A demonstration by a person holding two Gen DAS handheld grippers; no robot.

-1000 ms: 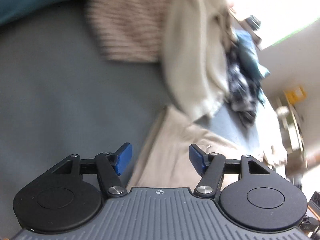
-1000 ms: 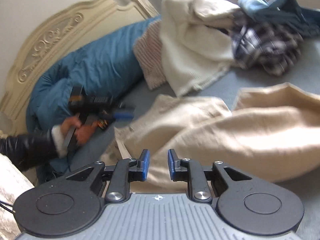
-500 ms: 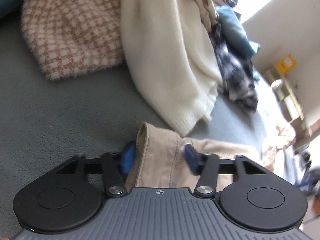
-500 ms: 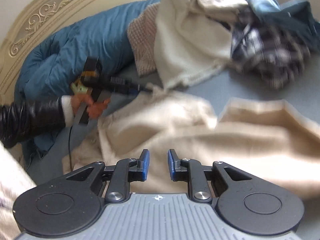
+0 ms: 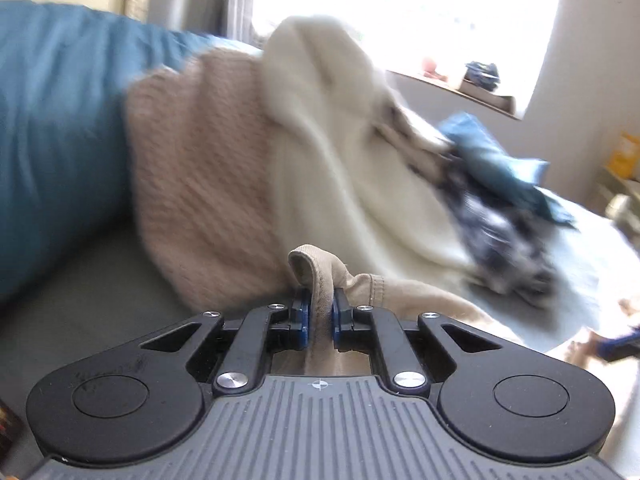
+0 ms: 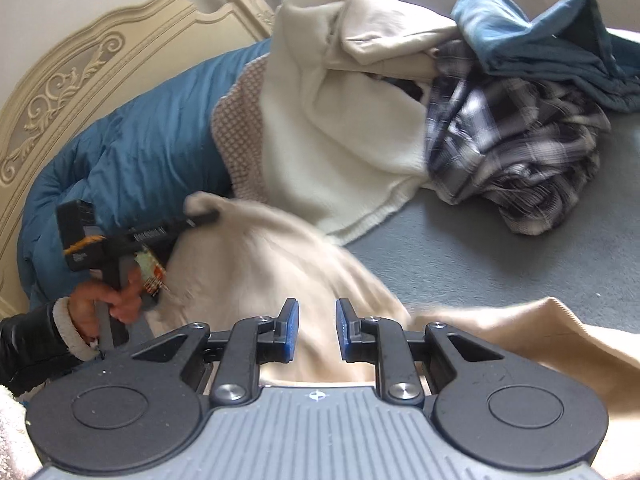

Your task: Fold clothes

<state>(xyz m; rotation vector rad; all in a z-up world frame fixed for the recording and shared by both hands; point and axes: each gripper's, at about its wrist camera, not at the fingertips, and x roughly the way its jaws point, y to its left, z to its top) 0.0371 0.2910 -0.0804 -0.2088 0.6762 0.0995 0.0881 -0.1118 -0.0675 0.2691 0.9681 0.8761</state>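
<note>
At the far left of the right wrist view the carved cream wooden headboard is standing behind the rumpled teal quilted duvet; in front of that duvet your left hand is gripping the handle of your left gripper, and its blue pads are pinching a folded edge of the beige cotton garment, which is bunching up in a loop between them; the rest of that beige garment is lying across the near part of the grey bedsheet, running from the left gripper under your right gripper and off to the near right; your right gripper's fingers are standing slightly apart above the cloth with nothing between them; beyond the garment, moving rightwards, the pink-and-white checked knit piece is leaning against the duvet, the cream fleecy sweater is draping over it, the black-and-white plaid flannel shirt is lying crumpled beside that, and the folded dark teal cloth is sitting on top at the far right.
</note>
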